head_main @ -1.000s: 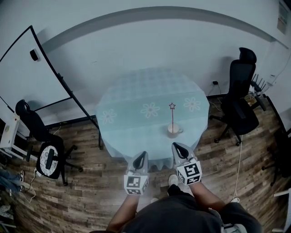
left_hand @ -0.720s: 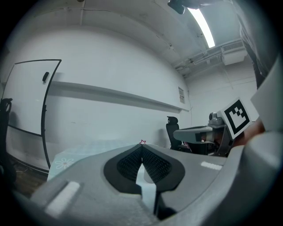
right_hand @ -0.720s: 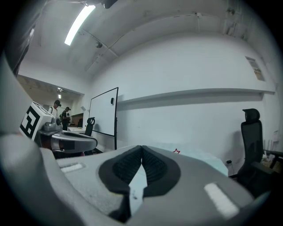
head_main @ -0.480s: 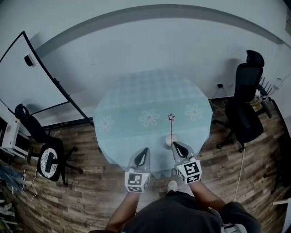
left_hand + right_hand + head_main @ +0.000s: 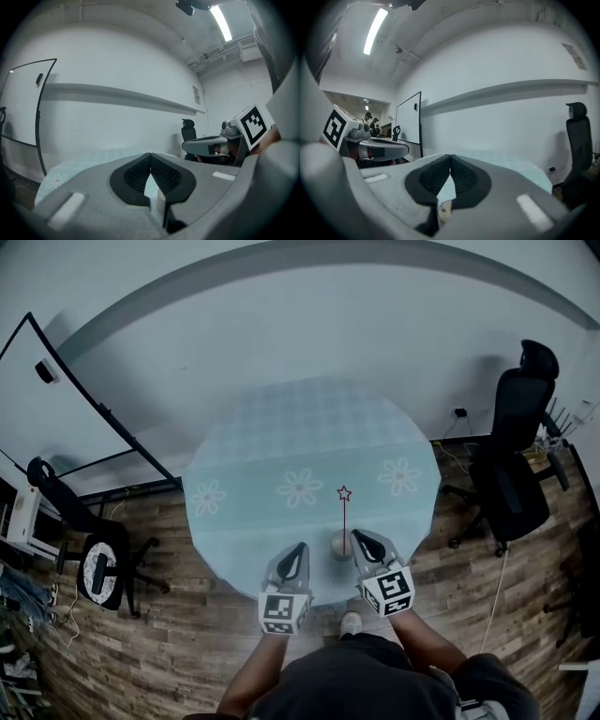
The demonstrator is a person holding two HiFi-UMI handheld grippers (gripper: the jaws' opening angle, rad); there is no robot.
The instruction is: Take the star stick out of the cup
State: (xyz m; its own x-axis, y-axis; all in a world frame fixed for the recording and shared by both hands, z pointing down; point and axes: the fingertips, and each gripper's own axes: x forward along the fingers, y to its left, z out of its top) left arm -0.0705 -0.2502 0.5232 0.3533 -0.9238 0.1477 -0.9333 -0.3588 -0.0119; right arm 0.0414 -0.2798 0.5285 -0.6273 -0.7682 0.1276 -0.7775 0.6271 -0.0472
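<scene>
A thin stick with a red outline star on top stands upright in a small pale cup near the front edge of the round table, which has a light blue daisy cloth. My right gripper is shut and empty, its tip right beside the cup on the right. My left gripper is also shut and empty, over the table's front edge to the left of the cup. A sliver of the cup shows below the left gripper pads, and likewise under the right gripper as a pale patch.
A black office chair stands to the right of the table. To the left are a whiteboard on a stand and another chair. The floor is wood planks. People stand far off in the right gripper view.
The view has drawn closer to the table. Both grippers have come forward over its front edge, and the right one now sits next to the cup.
</scene>
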